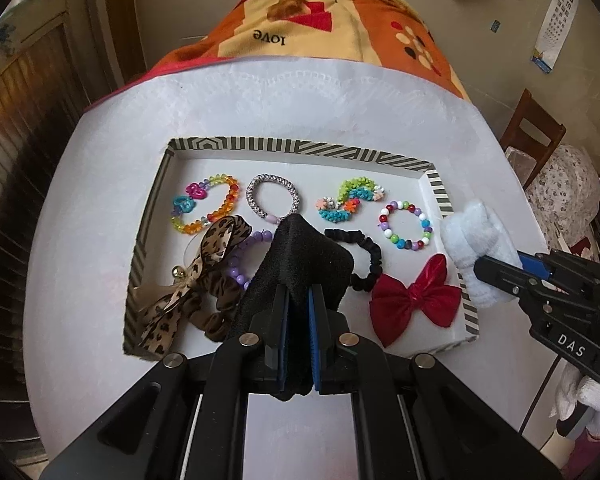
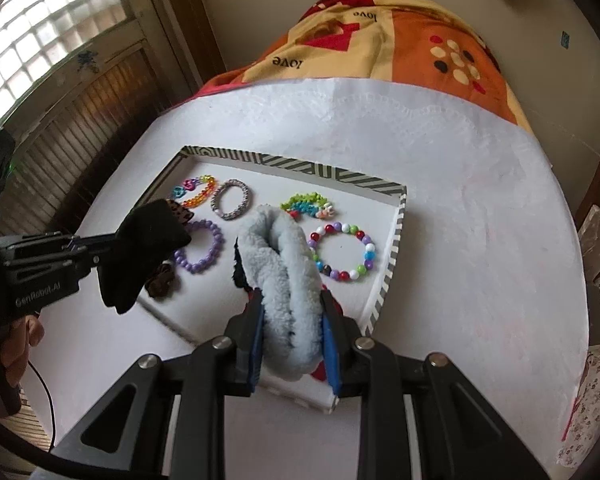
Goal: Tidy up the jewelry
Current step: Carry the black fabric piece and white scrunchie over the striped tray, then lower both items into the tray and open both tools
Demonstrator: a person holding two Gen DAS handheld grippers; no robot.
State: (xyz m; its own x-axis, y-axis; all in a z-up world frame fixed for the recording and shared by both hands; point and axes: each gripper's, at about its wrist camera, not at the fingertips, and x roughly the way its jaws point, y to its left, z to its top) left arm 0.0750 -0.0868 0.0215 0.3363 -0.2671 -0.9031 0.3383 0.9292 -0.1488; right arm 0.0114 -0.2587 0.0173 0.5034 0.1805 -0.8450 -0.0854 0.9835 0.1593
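The left gripper [image 1: 298,308] had its jaws pressed nearly together on a black cloth [image 1: 304,260], which rose from the pads as a folded peak pointing away from the camera, its long axis running along the fingers and over the near half of the striped tray [image 1: 300,148]. The right gripper [image 2: 292,328] stood partly apart, its blue pads squeezing a pale blue fluffy band [image 2: 280,264] doubled into a loop whose long axis likewise ran forward along the fingers, the rounded end hanging over the middle of the tray. The tray lay on a white table [image 1: 260,100], with its long side across the view. Inside it, the left wrist view showed a leopard bow [image 1: 204,272], a red bow [image 1: 416,296], a black scrunchie [image 1: 364,256], a rainbow bead bracelet [image 1: 204,210], a silver braided band [image 1: 272,198], a flower bead bracelet [image 1: 348,200], a multicolour pearl bracelet [image 1: 406,224] and part of a purple bead bracelet [image 1: 240,260]. The right wrist view hid the red bow almost wholly behind the fluffy band, but showed the purple bracelet as a full ring and a bare hand [image 2: 4,344] on the left tool, while the left view showed a white-gloved hand [image 1: 584,404] on the right tool.
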